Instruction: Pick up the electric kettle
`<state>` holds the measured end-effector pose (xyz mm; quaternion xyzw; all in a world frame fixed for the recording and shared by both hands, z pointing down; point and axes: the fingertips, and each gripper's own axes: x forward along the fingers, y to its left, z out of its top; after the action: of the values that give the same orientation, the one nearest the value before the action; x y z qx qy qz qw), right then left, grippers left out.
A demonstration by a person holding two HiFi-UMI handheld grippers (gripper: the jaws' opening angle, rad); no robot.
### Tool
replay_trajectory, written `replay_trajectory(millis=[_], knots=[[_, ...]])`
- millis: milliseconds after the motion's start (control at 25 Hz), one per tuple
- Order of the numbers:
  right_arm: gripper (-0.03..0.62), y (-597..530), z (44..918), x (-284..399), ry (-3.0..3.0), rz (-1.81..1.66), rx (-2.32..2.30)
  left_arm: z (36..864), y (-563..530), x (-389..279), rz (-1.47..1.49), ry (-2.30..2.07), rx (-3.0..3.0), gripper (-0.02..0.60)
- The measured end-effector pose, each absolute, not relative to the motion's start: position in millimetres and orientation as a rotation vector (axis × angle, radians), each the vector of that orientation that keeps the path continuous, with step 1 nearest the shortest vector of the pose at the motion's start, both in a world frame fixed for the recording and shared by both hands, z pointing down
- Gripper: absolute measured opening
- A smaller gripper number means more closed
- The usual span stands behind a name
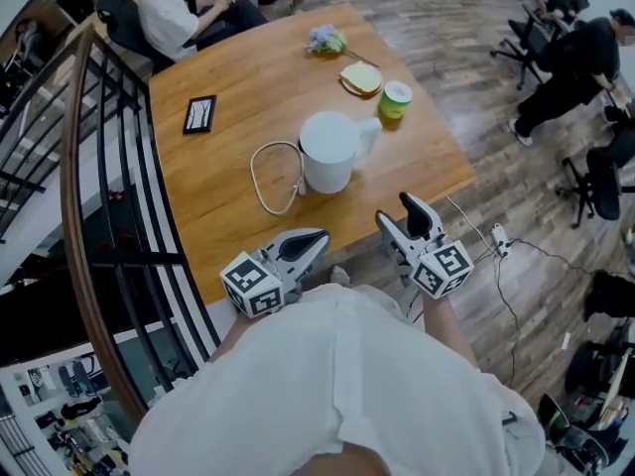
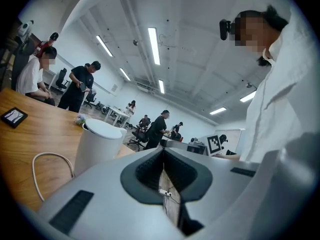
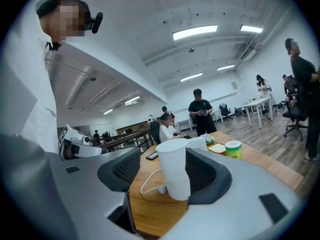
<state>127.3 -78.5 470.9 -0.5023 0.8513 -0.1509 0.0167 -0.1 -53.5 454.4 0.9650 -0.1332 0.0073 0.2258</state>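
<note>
The white electric kettle (image 1: 329,152) stands upright in the middle of the wooden table (image 1: 228,216), its handle (image 1: 370,132) turned to the right and a pale cord (image 1: 266,178) looping at its left. My right gripper (image 1: 400,216) hovers at the table's near edge, open and empty; in the right gripper view the kettle (image 3: 175,169) shows ahead between the wide jaws, apart from them. My left gripper (image 1: 313,238) is shut at the near edge, nothing in it. The left gripper view has the kettle (image 2: 97,146) off to the left.
Behind the kettle are a green cup (image 1: 395,98), a plate of food (image 1: 361,77), a small bunch of flowers (image 1: 326,39) and a black flat device (image 1: 199,114). A curved stair railing (image 1: 79,216) runs along the left. People sit and stand around the room.
</note>
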Motion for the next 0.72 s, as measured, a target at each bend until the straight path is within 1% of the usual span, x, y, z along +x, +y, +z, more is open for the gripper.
replay_trajectory(millis=[720], knots=[[0.262, -166.8, 508.1, 162.6, 2.769, -0.398, -1.641, 458.4, -70.3, -5.7, -0.013, -0.566, 2.635, 0.006]])
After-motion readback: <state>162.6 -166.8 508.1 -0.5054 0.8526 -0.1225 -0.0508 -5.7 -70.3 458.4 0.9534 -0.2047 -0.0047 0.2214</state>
